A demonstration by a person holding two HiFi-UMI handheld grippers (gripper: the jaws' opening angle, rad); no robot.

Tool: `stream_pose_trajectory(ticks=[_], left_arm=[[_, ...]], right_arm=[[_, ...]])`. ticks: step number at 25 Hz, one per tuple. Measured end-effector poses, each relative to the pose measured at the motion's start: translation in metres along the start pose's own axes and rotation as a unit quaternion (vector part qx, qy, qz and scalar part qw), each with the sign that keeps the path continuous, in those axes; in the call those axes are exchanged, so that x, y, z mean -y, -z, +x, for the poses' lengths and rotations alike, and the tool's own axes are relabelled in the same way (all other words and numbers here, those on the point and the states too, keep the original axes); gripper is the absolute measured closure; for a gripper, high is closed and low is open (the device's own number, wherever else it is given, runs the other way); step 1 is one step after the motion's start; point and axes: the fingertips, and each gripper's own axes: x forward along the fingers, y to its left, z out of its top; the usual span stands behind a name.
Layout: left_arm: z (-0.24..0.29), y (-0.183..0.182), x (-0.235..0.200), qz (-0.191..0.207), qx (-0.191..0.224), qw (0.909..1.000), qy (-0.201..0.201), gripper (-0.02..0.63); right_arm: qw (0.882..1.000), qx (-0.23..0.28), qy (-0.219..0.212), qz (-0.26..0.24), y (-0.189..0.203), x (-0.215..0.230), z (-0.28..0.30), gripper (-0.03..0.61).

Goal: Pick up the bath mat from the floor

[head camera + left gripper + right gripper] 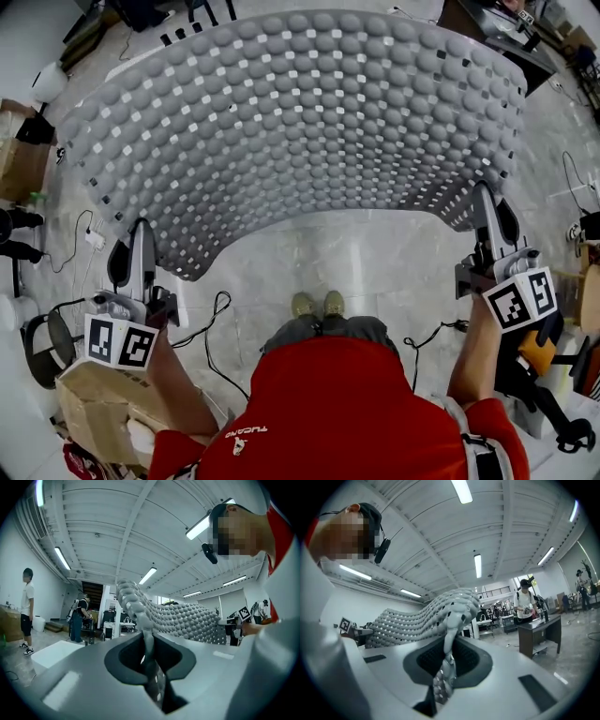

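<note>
Floor: pale glossy tiled floor (375,267), seen beneath the mat's near edge.
Mat: grey pebble-studded rubber bath mat (300,122) with square holes, held up and spread wide between both grippers, its near edge arching.
Left gripper (142,230): jaws clamped on the mat's near left corner.
Right gripper (485,192): jaws clamped on its near right corner.

You stand on a pale, glossy tiled floor (375,267), your shoes (317,304) near its middle. A black cable (214,323) loops just left of them. A second cable (436,328) lies to their right, and a cardboard box (94,403) sits at your left.
</note>
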Motion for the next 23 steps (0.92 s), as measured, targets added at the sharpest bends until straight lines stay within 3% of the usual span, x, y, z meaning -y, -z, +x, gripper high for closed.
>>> stream_pose_trajectory(ticks=[2,6,12,15,19,23], left_arm=[[0.002,-0.001,-0.008,0.006,0.003,1.0000,-0.005,0.565],[-0.008,0.016,0.001,-0.031,-0.029,0.9990,-0.012,0.565],[-0.012,-0.017,0.036,0.007,-0.006,0.9999,0.005,0.565],[-0.017,-0.017,0.048,0.003,-0.002,0.9999,0.010,0.565],[-0.014,0.002,0.018,-0.003,-0.010,0.9999,0.003,0.565],[0.010,0.002,-0.030,0.030,0.014,0.9994,0.009,0.565]], right_arm=[[1.000,0.008,-0.006,0.006,0.004,0.001,0.012,0.545],[0.999,-0.046,-0.001,0.006,-0.001,0.004,-0.002,0.545],[1.000,0.002,0.009,0.009,-0.018,0.016,-0.045,0.545],[1.000,0.002,0.013,0.001,-0.027,0.019,-0.060,0.545],[1.000,-0.012,0.011,0.000,-0.008,0.007,-0.033,0.545],[1.000,0.025,0.013,0.004,0.014,-0.005,0.012,0.545]])
